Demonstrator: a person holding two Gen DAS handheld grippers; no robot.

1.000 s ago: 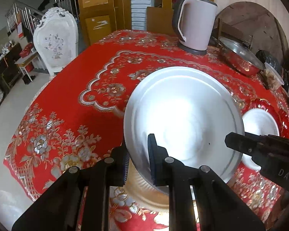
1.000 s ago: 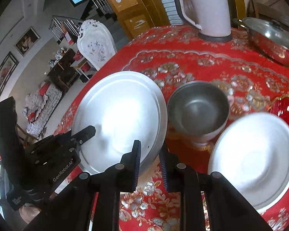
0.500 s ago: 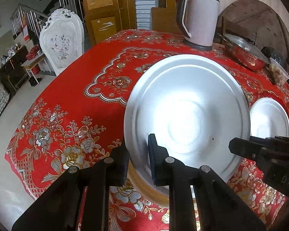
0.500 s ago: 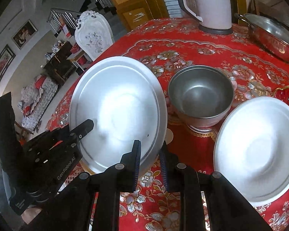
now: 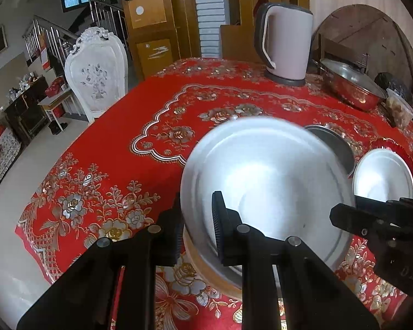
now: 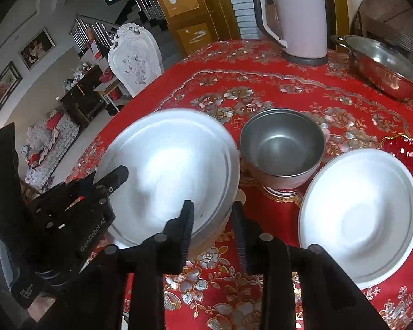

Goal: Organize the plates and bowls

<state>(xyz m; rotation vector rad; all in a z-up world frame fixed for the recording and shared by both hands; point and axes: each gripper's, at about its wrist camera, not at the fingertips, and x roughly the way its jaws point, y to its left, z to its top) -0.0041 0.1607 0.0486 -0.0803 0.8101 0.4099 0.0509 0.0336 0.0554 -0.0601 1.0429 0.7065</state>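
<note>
Lowered since a second ago, the large plate [image 5: 267, 189] sits pinched by your left gripper [image 5: 197, 231] while your right gripper [image 6: 210, 231] spreads off its rim, so release next onto the stack.

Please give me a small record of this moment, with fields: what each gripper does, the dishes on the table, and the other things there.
left gripper: shut on the near-left rim of the large metal plate
right gripper: open, jaws either side of the plate's near-right rim
steel bowl: upright, beyond the plate's right side
white plate: right of the bowl
red dish: partly under the white plate
kettle: far side
lidded pot: far right
tablecloth: red, floral
</note>
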